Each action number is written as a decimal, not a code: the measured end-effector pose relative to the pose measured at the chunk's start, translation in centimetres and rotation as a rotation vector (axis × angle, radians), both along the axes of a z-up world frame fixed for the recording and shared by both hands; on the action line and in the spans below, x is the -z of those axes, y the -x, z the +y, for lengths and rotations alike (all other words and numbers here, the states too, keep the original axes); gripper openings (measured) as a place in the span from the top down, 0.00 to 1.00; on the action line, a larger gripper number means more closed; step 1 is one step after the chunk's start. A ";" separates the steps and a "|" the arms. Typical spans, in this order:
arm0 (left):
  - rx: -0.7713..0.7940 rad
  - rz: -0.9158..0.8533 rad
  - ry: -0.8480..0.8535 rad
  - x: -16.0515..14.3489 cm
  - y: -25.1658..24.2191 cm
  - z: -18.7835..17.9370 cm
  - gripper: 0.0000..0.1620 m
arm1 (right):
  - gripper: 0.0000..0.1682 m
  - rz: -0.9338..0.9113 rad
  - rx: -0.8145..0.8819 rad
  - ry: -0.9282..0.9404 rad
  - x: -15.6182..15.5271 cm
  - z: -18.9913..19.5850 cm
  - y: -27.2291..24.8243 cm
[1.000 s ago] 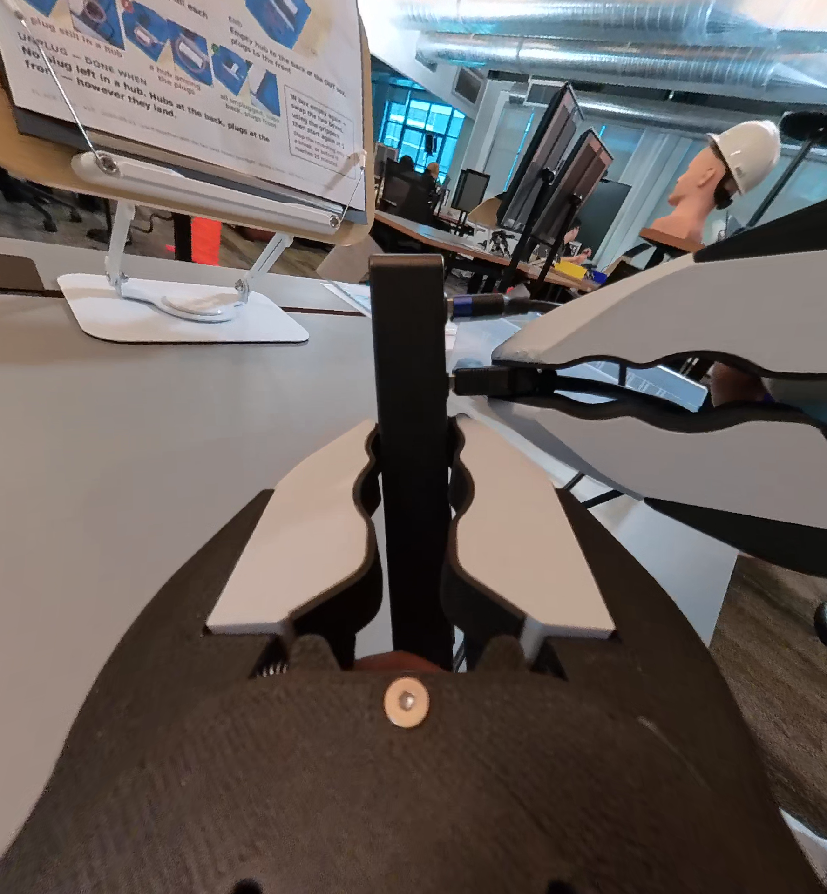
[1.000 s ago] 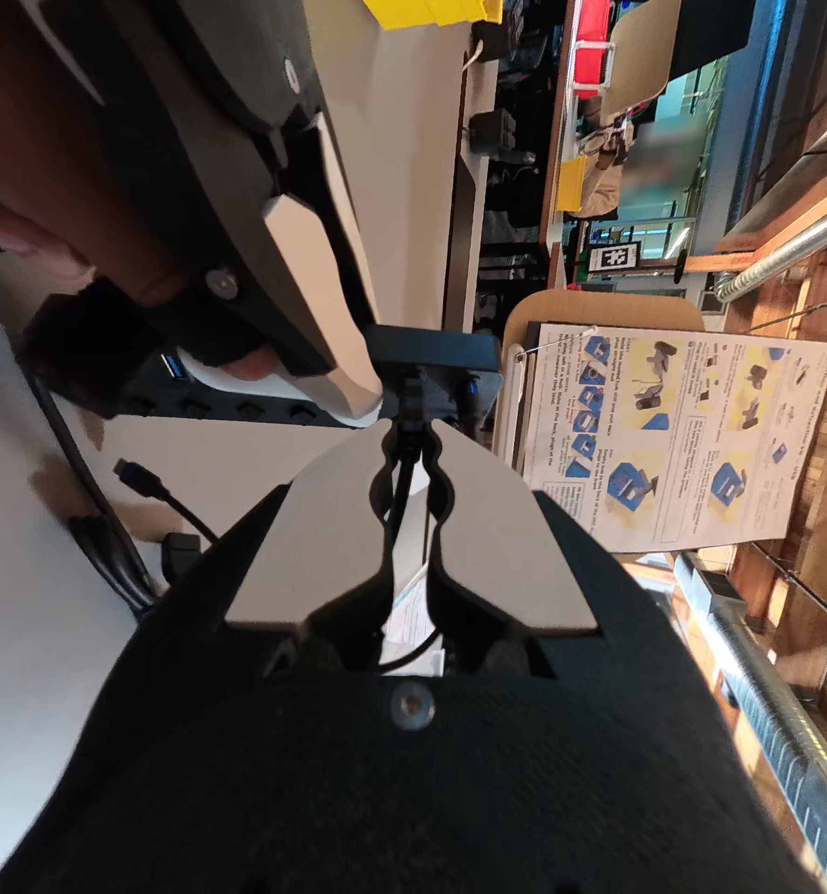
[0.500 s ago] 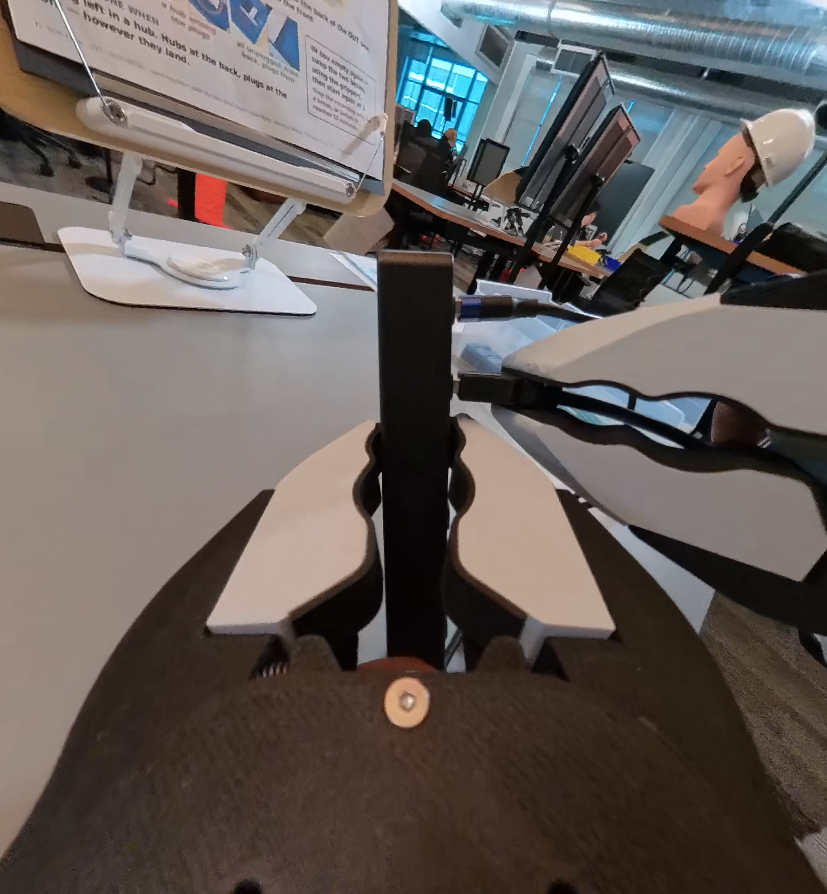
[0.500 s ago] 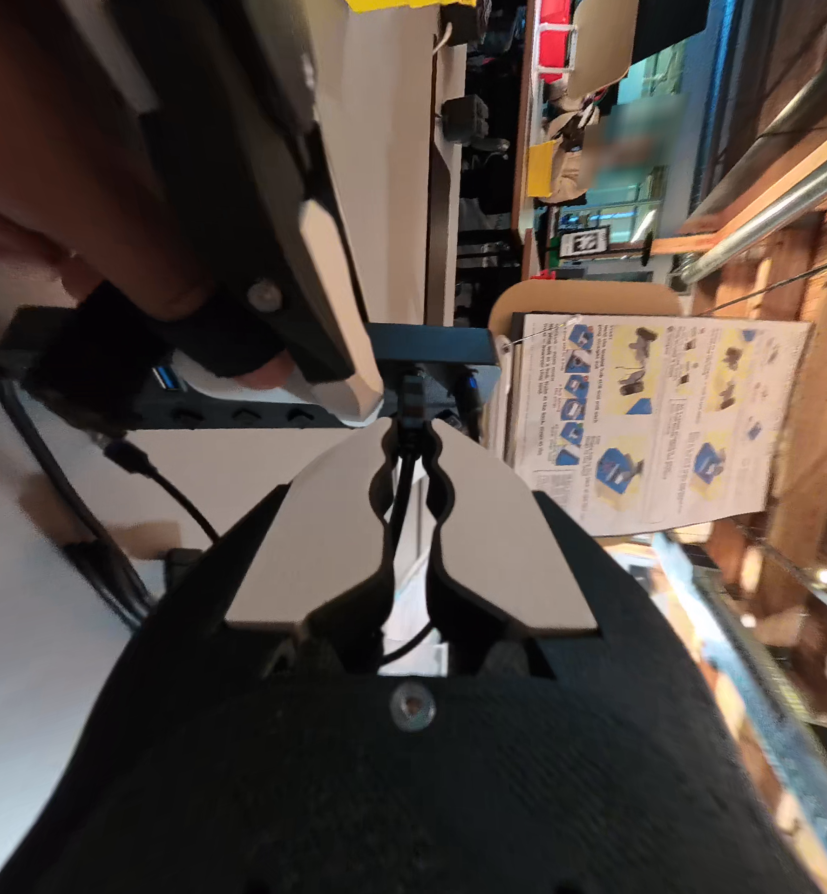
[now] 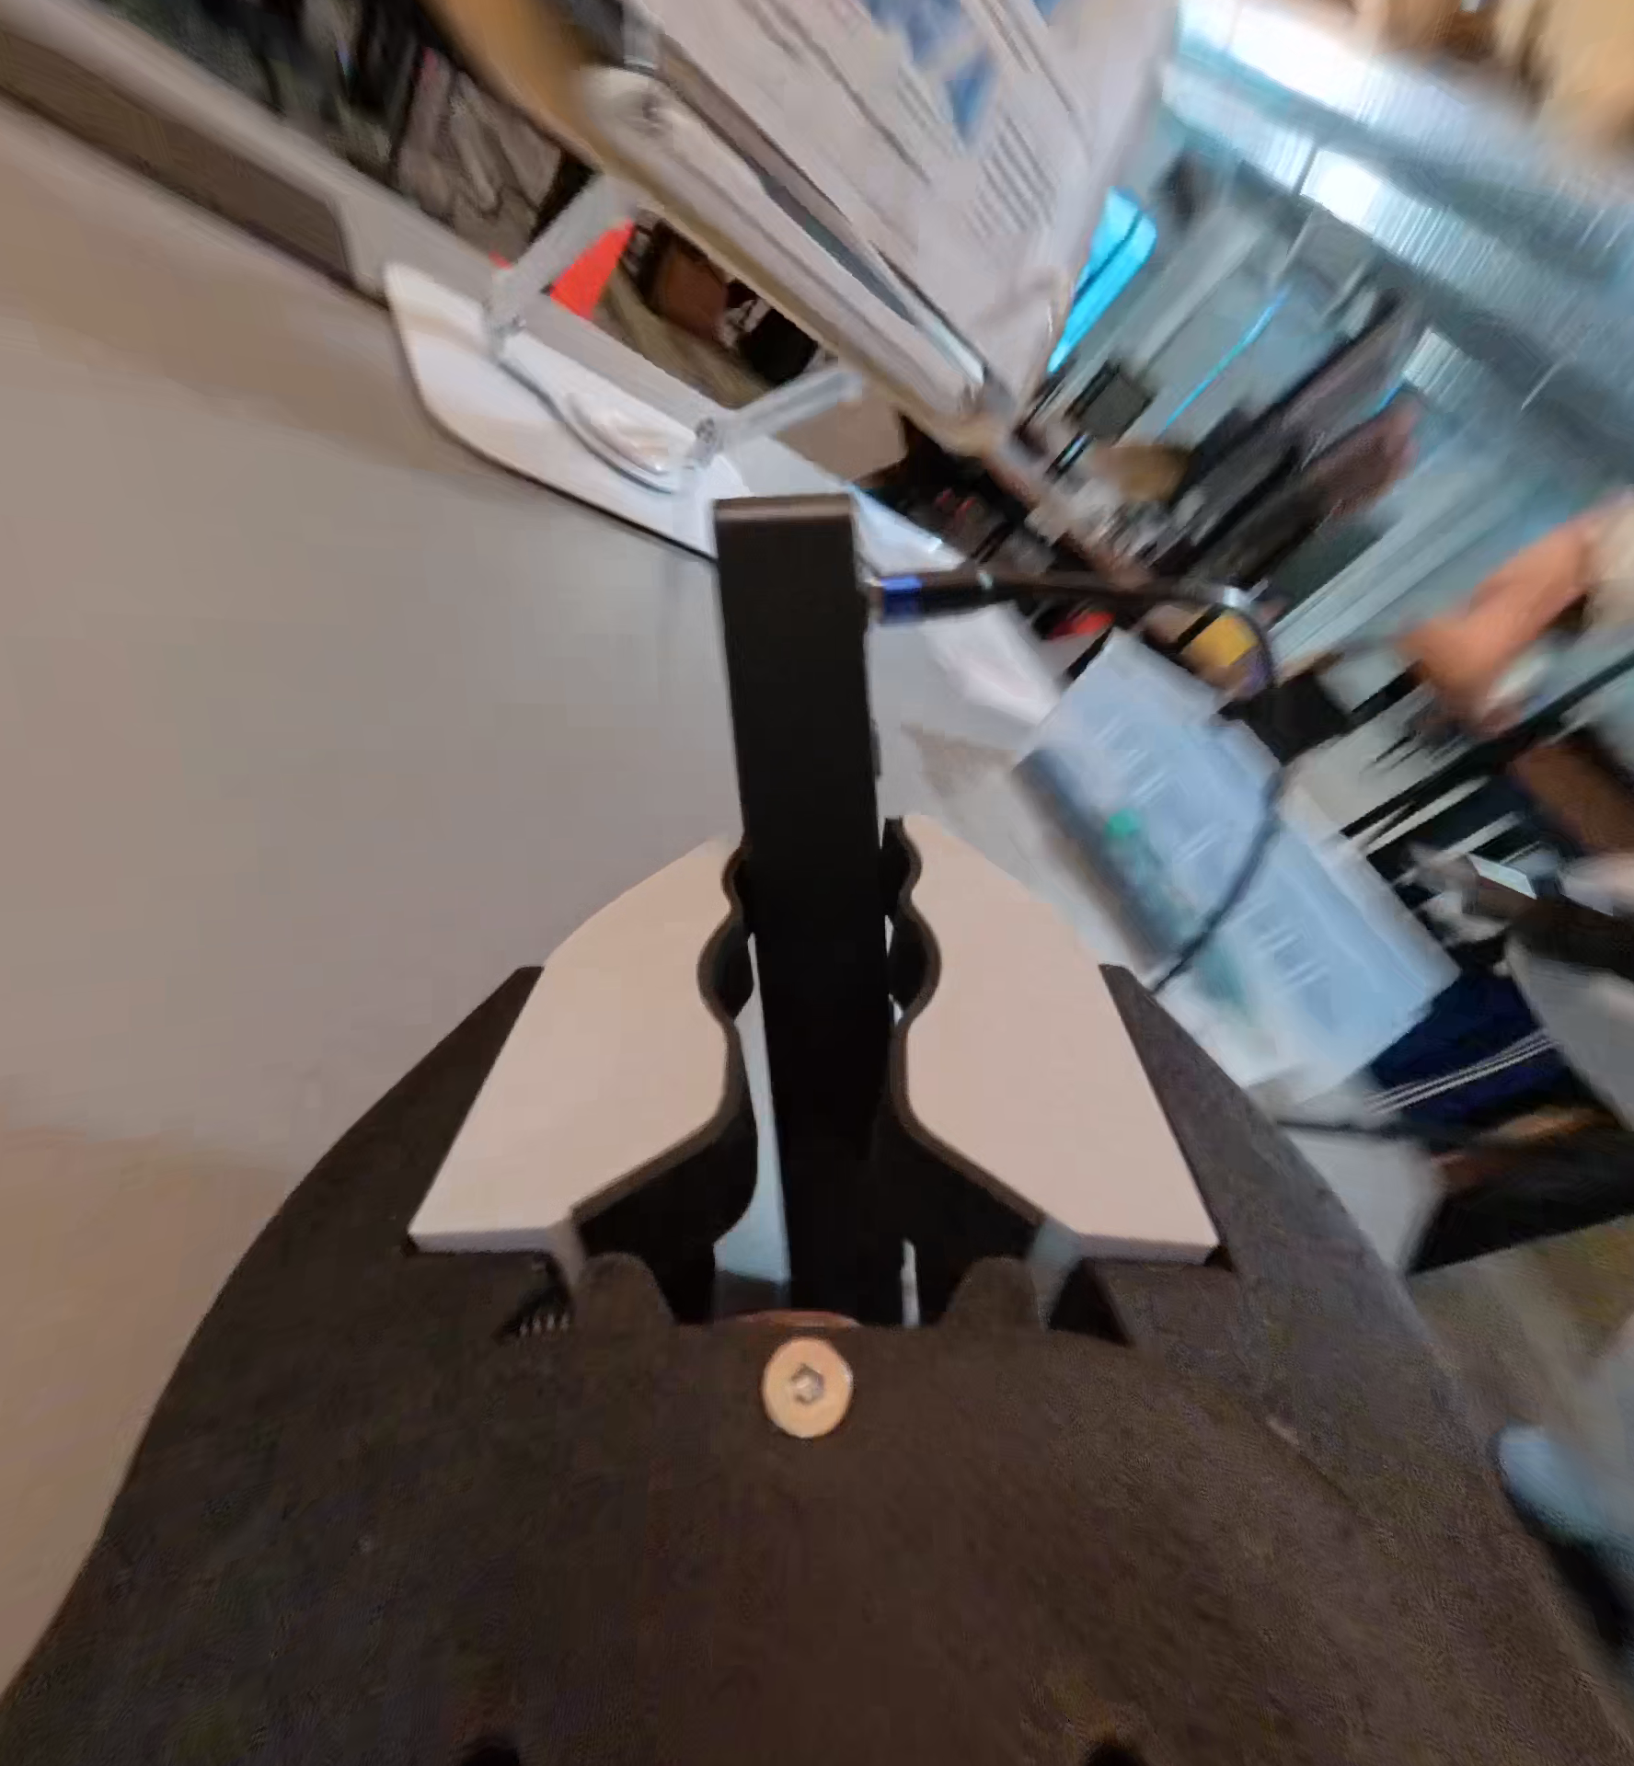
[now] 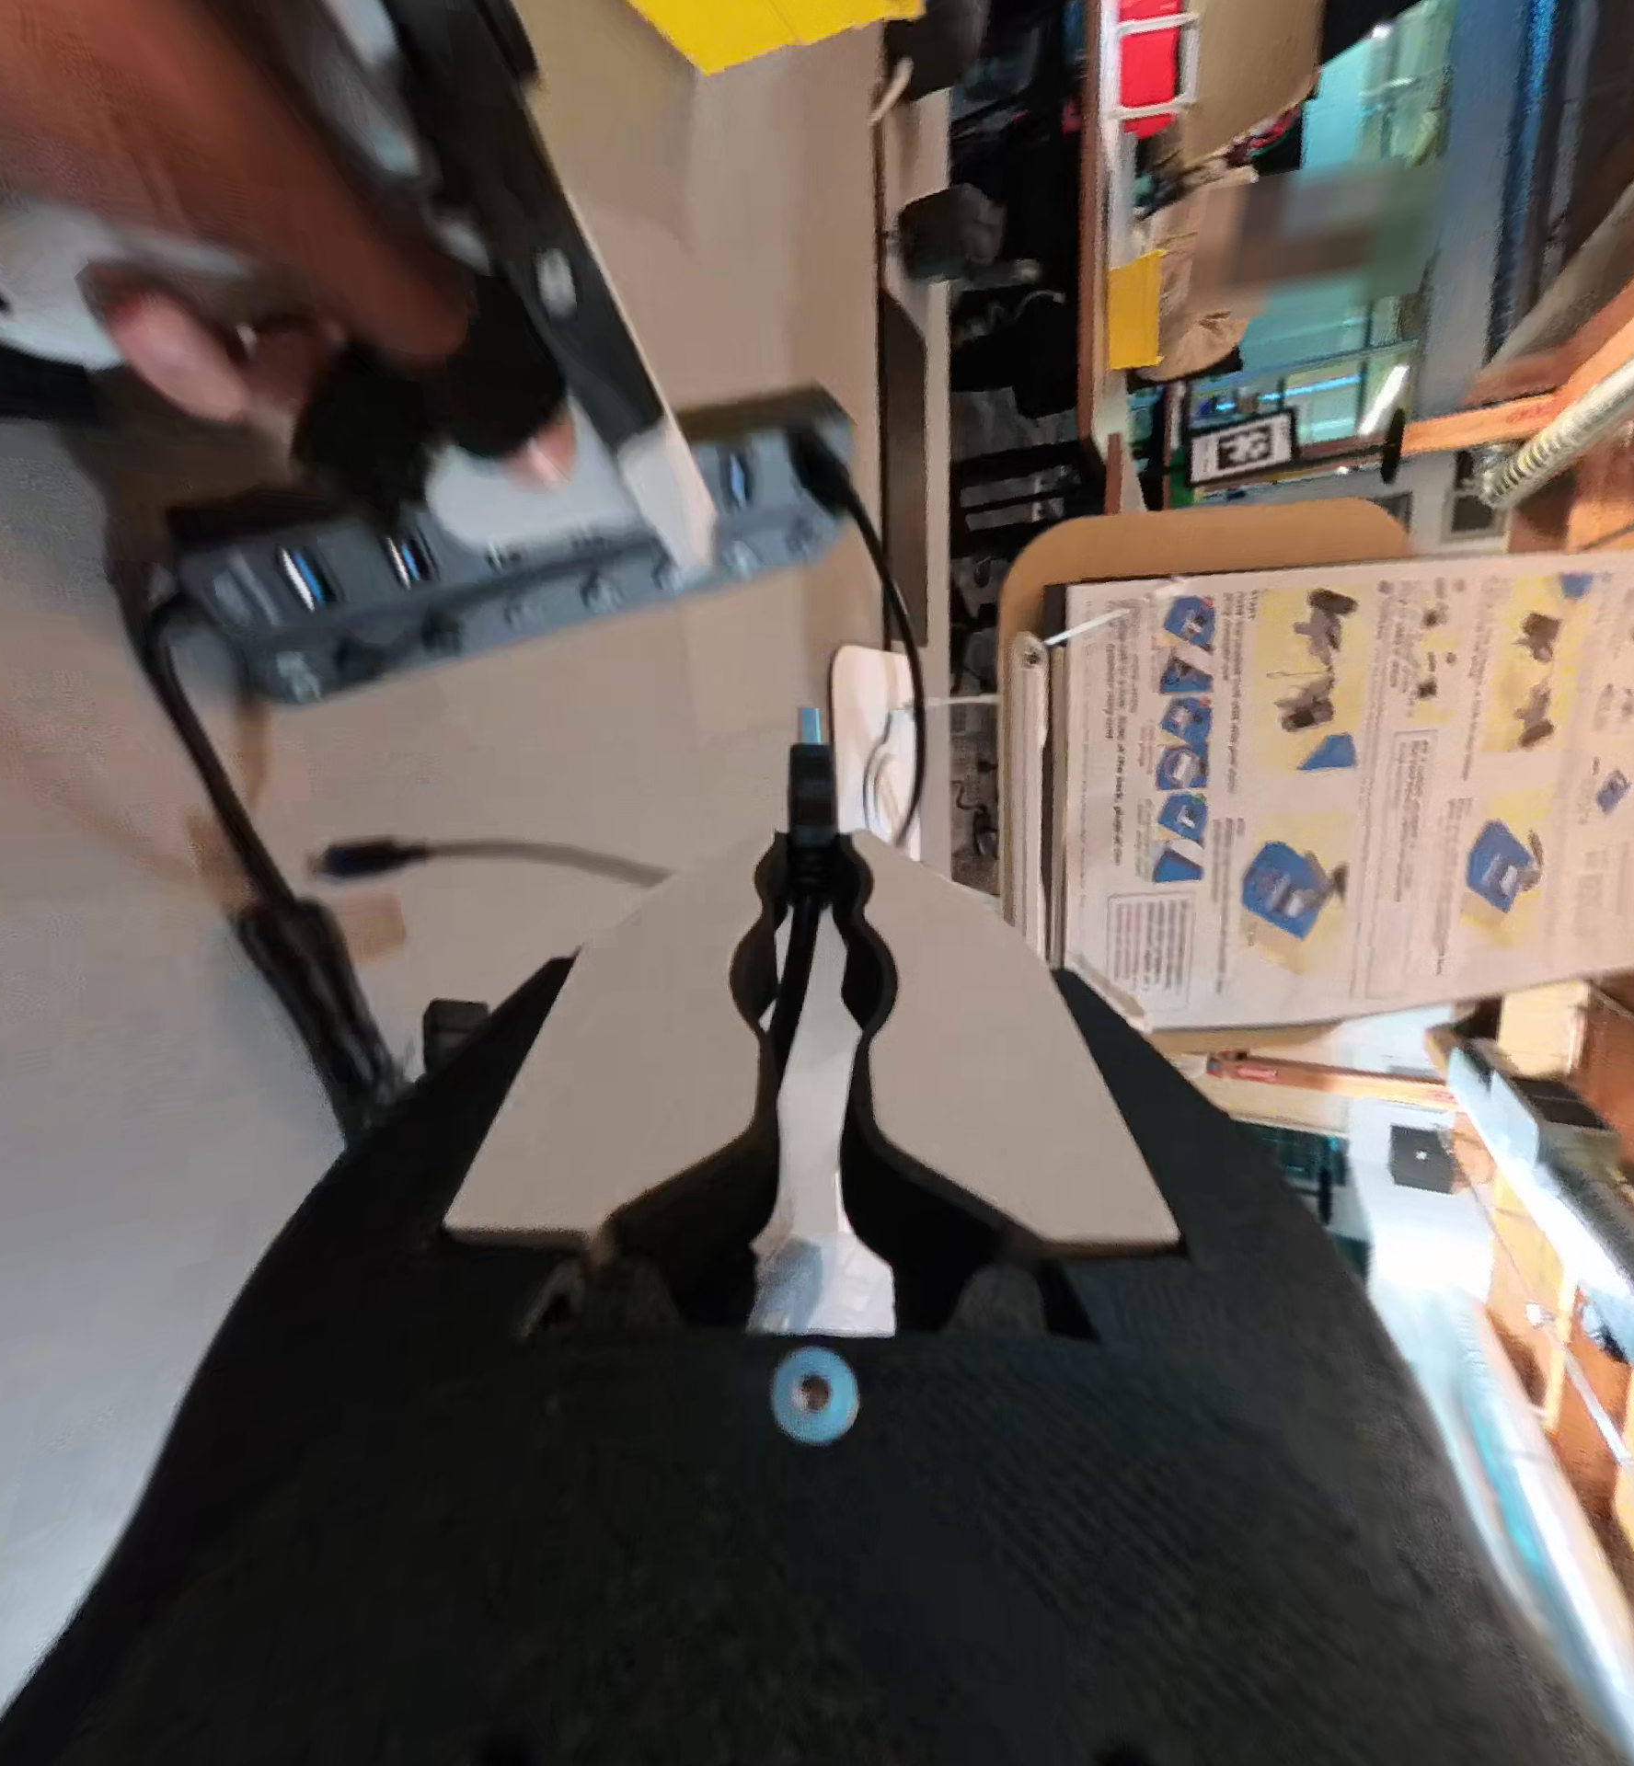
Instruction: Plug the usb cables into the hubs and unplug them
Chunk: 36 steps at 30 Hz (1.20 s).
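Observation:
My left gripper (image 5: 811,860) is shut on a long black USB hub (image 5: 794,707), held edge-on above the grey table. A blue-collared plug (image 5: 909,597) sits in the hub near its far end. In the right wrist view the hub (image 6: 507,564) shows at upper left with the left gripper and a hand on it. My right gripper (image 6: 813,846) is shut on a black USB cable plug (image 6: 811,774), whose metal tip is free in the air, clear of the hub. The views are motion-blurred.
A white stand with an instruction sheet (image 6: 1348,764) stands at the table's far side; it also shows in the left wrist view (image 5: 794,220). A loose blue-tipped cable (image 6: 383,853) and a black cable bundle (image 6: 307,965) lie on the table (image 6: 125,1147). The tips of one gripper are about 12 centimetres away from the tips of the other.
The right gripper has pulled its black plug out of the hub and drawn back. The left gripper has tilted and swung away with the hub; the blue-collared plug stays in.

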<state>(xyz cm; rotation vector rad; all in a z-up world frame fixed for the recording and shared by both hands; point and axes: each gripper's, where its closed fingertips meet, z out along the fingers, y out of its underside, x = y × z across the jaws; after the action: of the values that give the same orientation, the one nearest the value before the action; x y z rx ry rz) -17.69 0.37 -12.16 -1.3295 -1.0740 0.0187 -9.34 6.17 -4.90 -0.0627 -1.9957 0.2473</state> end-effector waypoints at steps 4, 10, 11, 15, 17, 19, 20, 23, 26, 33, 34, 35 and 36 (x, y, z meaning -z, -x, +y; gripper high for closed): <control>0.035 0.215 0.081 -3.2 -1.6 0.8 0.84 | 0.94 0.046 0.028 0.048 -1.6 2.0 -0.9; 0.029 0.171 0.041 -1.9 -0.8 0.1 0.84 | 0.94 0.153 0.224 0.268 -8.2 11.0 0.8; 0.024 0.164 0.034 -1.9 -0.7 -0.1 0.84 | 0.94 0.184 0.274 0.340 -9.9 13.7 0.9; 0.048 0.196 0.049 -1.8 -0.9 0.5 0.84 | 0.94 0.331 0.419 0.689 -16.4 24.5 -1.3; 0.057 0.208 0.052 -1.8 -1.0 0.8 0.84 | 0.94 0.414 0.420 0.872 -19.1 28.6 -3.3; 0.058 0.200 0.048 -1.6 -1.0 0.9 0.84 | 0.95 0.513 0.403 0.995 -21.0 31.9 -5.2; 0.055 0.192 0.044 -1.5 -0.9 0.8 0.83 | 0.95 0.563 0.403 1.020 -21.5 33.5 -5.8; 0.046 0.165 0.022 -1.4 -0.7 0.6 0.84 | 0.95 0.569 0.478 1.054 -19.4 37.4 -5.0; 0.048 0.175 0.026 -1.5 -0.8 0.7 0.84 | 0.94 0.498 0.502 1.103 -16.2 39.1 -2.5; 0.052 0.205 0.041 -1.7 -1.1 0.9 0.84 | 0.95 0.344 0.546 1.073 -8.0 39.8 3.0; 0.051 0.202 0.039 -1.7 -1.1 0.9 0.84 | 0.94 0.326 0.562 1.055 -7.0 40.0 3.4; 0.051 0.200 0.038 -1.6 -1.0 0.9 0.83 | 0.95 0.311 0.579 1.040 -6.2 40.1 3.7; 0.050 0.199 0.037 -1.6 -1.0 0.9 0.83 | 0.95 0.287 0.591 1.030 -5.4 40.2 4.0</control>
<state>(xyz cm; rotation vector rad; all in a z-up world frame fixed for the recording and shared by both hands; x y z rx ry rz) -16.68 1.27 -10.56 -1.3576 -0.8754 0.1313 -13.37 46.37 0.51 -1.1723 -1.3083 0.8119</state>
